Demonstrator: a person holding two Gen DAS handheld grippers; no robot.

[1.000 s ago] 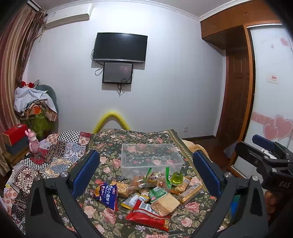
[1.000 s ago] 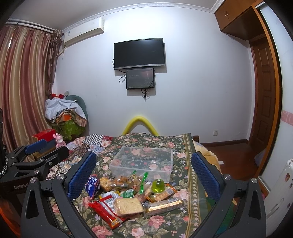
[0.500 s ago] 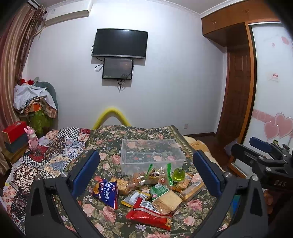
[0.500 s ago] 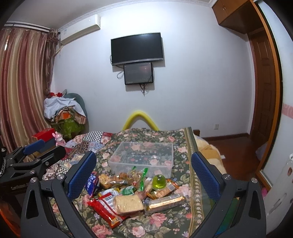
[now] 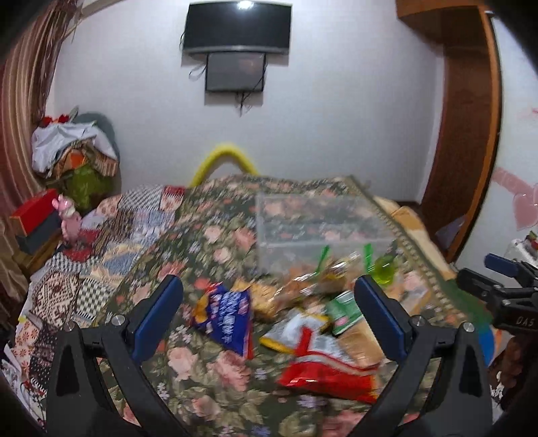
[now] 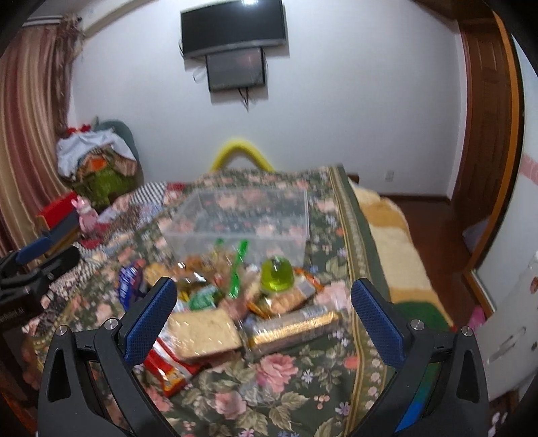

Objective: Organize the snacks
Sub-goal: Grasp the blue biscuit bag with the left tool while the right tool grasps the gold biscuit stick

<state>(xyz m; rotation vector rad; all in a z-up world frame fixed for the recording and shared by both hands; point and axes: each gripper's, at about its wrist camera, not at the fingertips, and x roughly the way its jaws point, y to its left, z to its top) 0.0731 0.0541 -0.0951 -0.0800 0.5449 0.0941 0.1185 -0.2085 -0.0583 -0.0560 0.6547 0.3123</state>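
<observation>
Both grippers (image 5: 269, 317) (image 6: 264, 317) wide apart, empty, snack pile (image 6: 235, 312) just ahead btwn fingers.

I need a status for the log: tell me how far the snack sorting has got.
Done: nothing visible; the clear bin looks empty. In hand: nothing; the left gripper and right gripper are both open above the pile. Left: all of it, including the blue bag, red bag, bread pack, cracker sleeve and green jelly cup.

White wall (image 5: 336, 111) with mounted television (image 5: 237, 27), striped curtain (image 6: 30, 134), wooden door (image 6: 484, 111).
</observation>
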